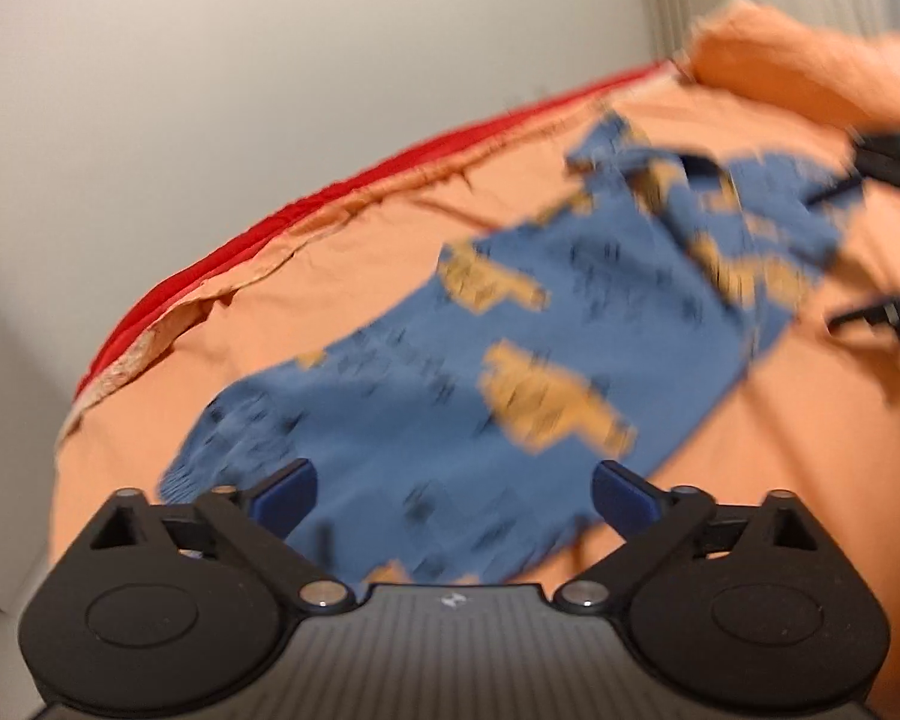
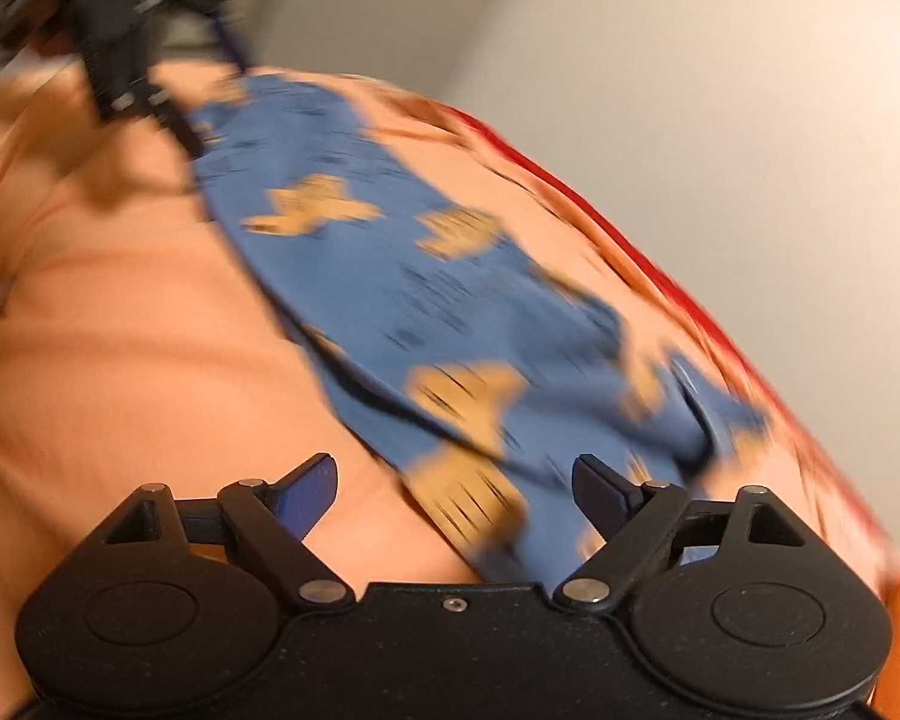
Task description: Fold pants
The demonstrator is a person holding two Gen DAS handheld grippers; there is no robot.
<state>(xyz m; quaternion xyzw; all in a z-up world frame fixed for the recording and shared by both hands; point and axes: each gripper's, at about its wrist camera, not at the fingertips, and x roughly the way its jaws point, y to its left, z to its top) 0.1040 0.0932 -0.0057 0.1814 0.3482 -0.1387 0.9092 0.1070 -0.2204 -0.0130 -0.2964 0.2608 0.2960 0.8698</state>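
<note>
Blue pants with orange-yellow patches lie spread on an orange bedsheet; both views are motion-blurred. My left gripper is open above the near end of the pants, holding nothing. My right gripper is open, just above the other end of the pants. The right gripper also shows at the right edge of the left wrist view, open beside the pants. The left gripper shows at the top left of the right wrist view, by the far end of the pants.
A red mattress edge runs along the far side of the bed against a white wall. The orange sheet is bunched up at the far right corner. A white wall stands behind the bed in the right wrist view.
</note>
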